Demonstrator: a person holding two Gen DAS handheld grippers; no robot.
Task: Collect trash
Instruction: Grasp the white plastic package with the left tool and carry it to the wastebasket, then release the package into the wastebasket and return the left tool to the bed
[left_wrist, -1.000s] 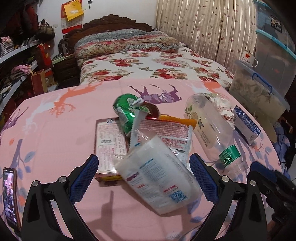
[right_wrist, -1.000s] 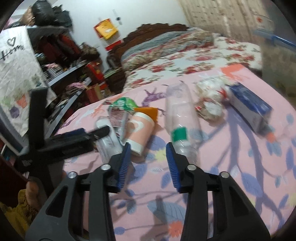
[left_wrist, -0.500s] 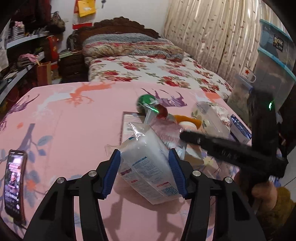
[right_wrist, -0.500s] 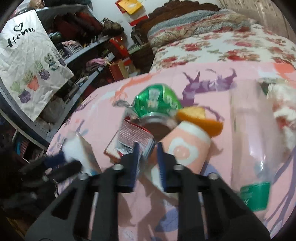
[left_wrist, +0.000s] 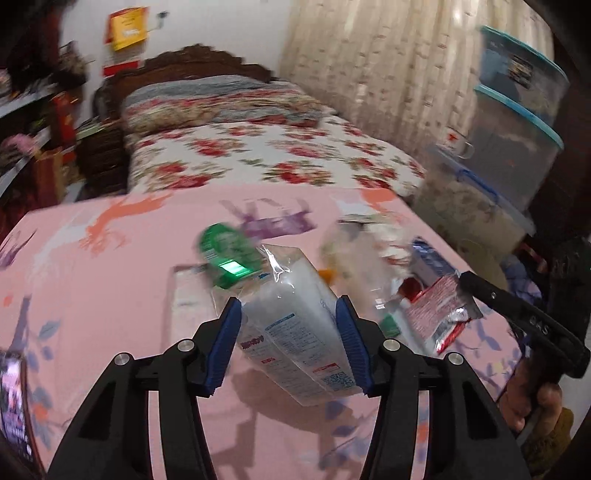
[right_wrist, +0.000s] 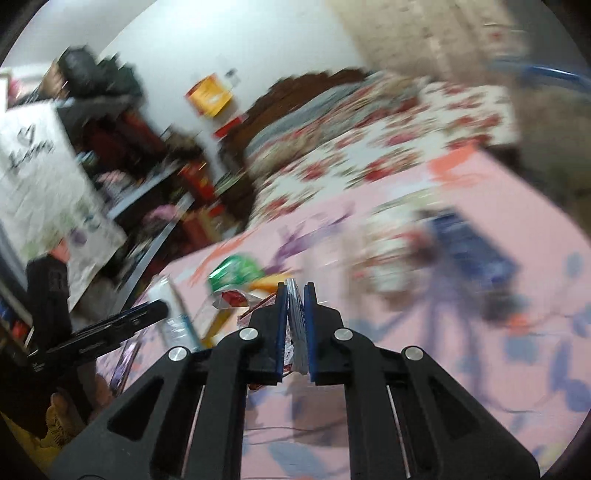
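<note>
While up above the pink counter (left_wrist: 110, 295), gripping a clear plastic bag (left_wrist: 295, 317) tight in the left hand-held gripper (left_wrist: 288, 343). Pinching a red and silver wrapper (right_wrist: 295, 325) in the right hand-held gripper (right_wrist: 295, 325).

Glossy plastic tissue pack (left_wrist: 295, 325), foil wrapper (left_wrist: 441, 314)

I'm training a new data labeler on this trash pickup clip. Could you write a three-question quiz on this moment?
1. True or false: the left gripper is empty.
2. What does the right gripper hold? A) red foil wrapper B) blue carton C) green foil lid
3. Fill in: a phone lies at the cloth's ___ edge in the left wrist view.

Key: 1 false, its jaws clamp the clear plastic bag; 2 A; 3 left.
</note>
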